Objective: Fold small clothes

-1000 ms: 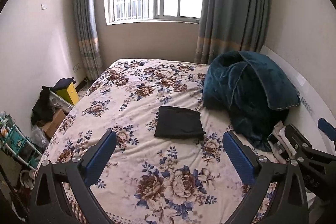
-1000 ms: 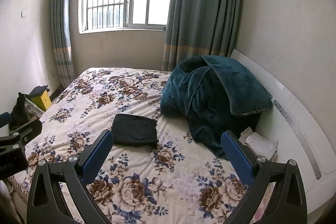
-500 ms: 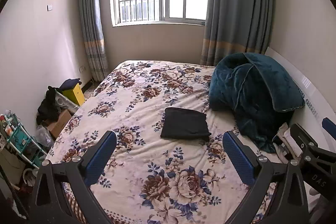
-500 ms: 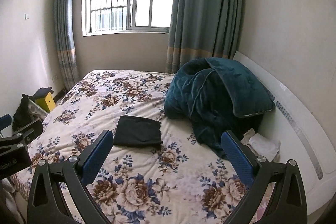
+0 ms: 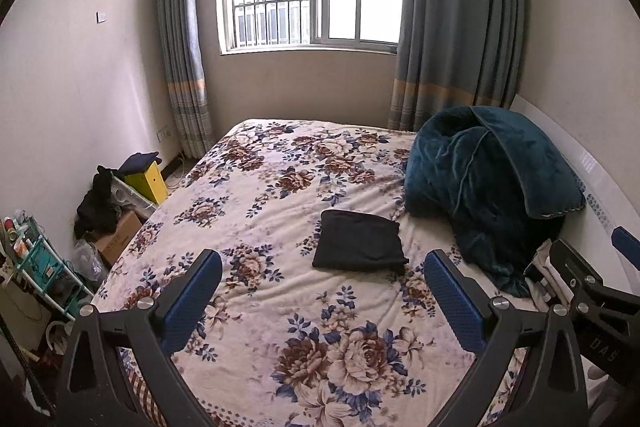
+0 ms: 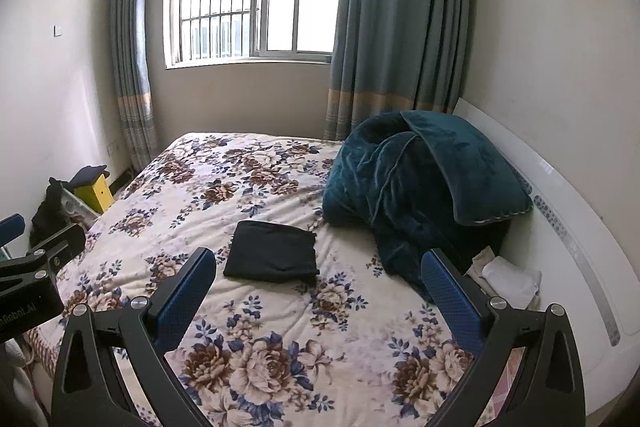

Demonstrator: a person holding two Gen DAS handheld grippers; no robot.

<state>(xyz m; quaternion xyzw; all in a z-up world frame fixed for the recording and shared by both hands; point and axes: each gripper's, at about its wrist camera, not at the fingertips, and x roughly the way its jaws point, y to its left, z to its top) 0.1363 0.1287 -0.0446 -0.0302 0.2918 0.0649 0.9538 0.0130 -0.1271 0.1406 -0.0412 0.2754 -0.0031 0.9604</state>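
A small black garment lies folded into a flat rectangle on the floral bedspread, near the middle of the bed. It also shows in the right wrist view. My left gripper is open and empty, held well back from the garment above the bed's near part. My right gripper is open and empty too, also well short of the garment. The right gripper's side shows at the right edge of the left wrist view; the left gripper's side shows at the left edge of the right wrist view.
A bunched teal blanket lies at the bed's right side by the white headboard. White cloth lies beside it. Boxes, a yellow box and a shelf rack stand on the floor at the left. A window with curtains is behind.
Both grippers have drawn back and tilted up a little, so the bed and garment sit lower and further in view. The garment has not moved. Both stay open.
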